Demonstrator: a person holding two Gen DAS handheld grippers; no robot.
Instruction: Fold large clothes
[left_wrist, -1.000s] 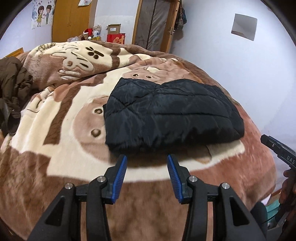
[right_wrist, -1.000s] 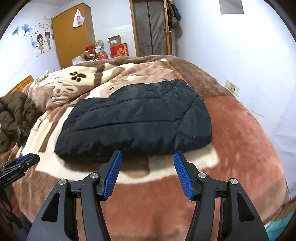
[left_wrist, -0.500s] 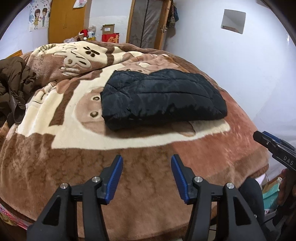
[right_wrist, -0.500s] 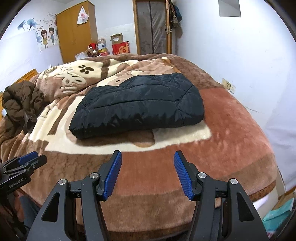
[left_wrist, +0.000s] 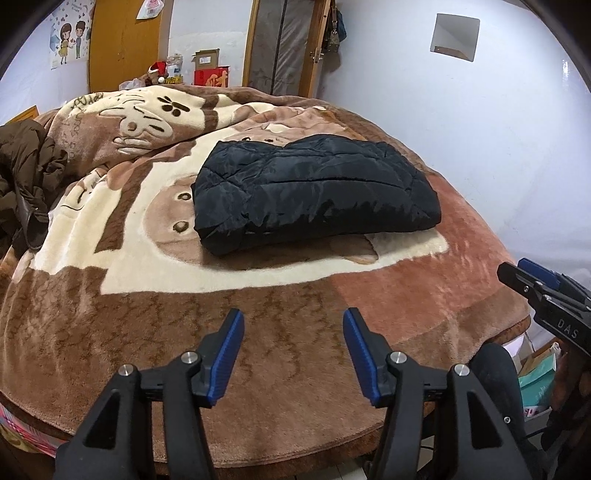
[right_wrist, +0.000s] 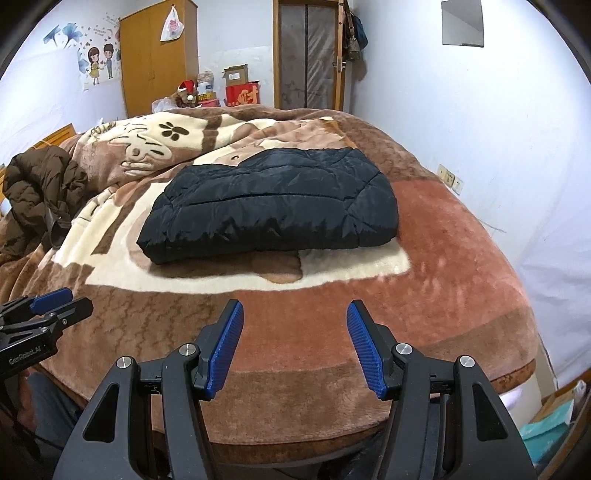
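A black quilted jacket (left_wrist: 314, 188) lies folded into a flat rectangle on the bed's bear-print blanket (left_wrist: 110, 236); it also shows in the right wrist view (right_wrist: 273, 206). My left gripper (left_wrist: 293, 325) is open and empty, held back over the bed's near edge, well short of the jacket. My right gripper (right_wrist: 294, 317) is open and empty too, also near the front edge. Each gripper shows at the side of the other's view: the right one (left_wrist: 546, 291), the left one (right_wrist: 44, 306).
A crumpled brown coat (left_wrist: 26, 184) lies at the bed's left side, also in the right wrist view (right_wrist: 40, 188). A wooden wardrobe (right_wrist: 155, 59), boxes (right_wrist: 240, 88) and a door stand behind the bed. A white wall runs along the right.
Both grippers have pulled back from the folded jacket toward the bed's near edge and risen. They stay open. The jacket has not moved.
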